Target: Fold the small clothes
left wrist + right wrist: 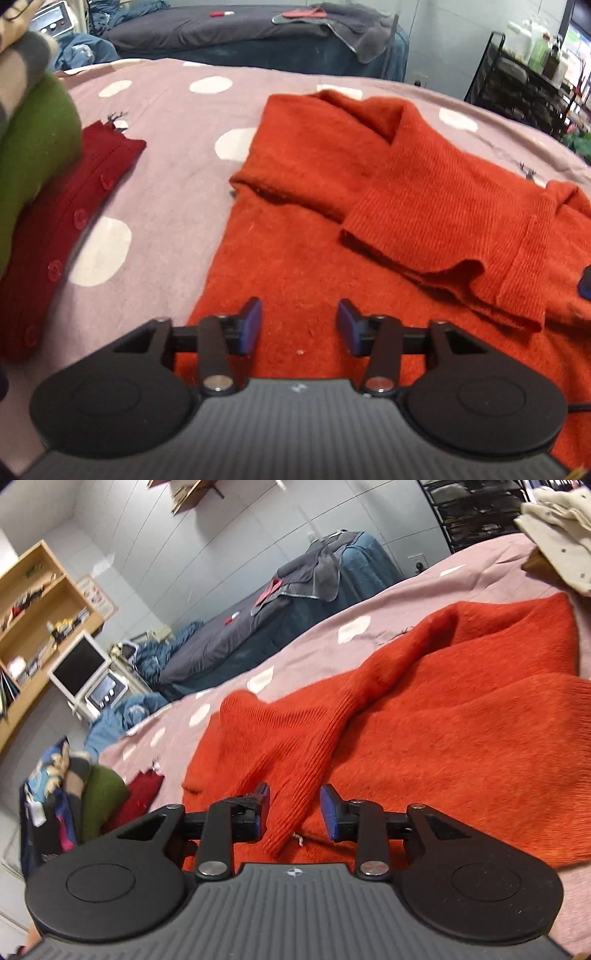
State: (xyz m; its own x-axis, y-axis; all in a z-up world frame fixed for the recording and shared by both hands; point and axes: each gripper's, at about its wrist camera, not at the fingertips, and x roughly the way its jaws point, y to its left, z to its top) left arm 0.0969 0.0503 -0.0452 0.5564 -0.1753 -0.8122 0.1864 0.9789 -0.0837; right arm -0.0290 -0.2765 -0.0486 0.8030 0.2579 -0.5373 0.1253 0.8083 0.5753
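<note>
- Here, an orange sweater [303,236] is seen spread on a pink bedspread with white dots [177,110], one ribbed sleeve [454,236] folded across its body.
- The left gripper [299,325] is held over the near left part of the sweater; its jaws stand apart, with nothing gripped between the blue pads [253,325].
- The right gripper [294,808] is seen low over the sweater's near edge; the ribbed cuff [291,812] lies between its parted jaws, and whether the pads press on it cannot be told.
- A stack of folded clothes is seen at the left: a dark red buttoned garment [70,229] at the bottom, a green one [33,147] on it, grey and beige pieces above.
- A second bed with grey covers [229,29] is seen far behind.
- A pile of cream clothes [557,528] lies at the far right of the bedspread.
</note>
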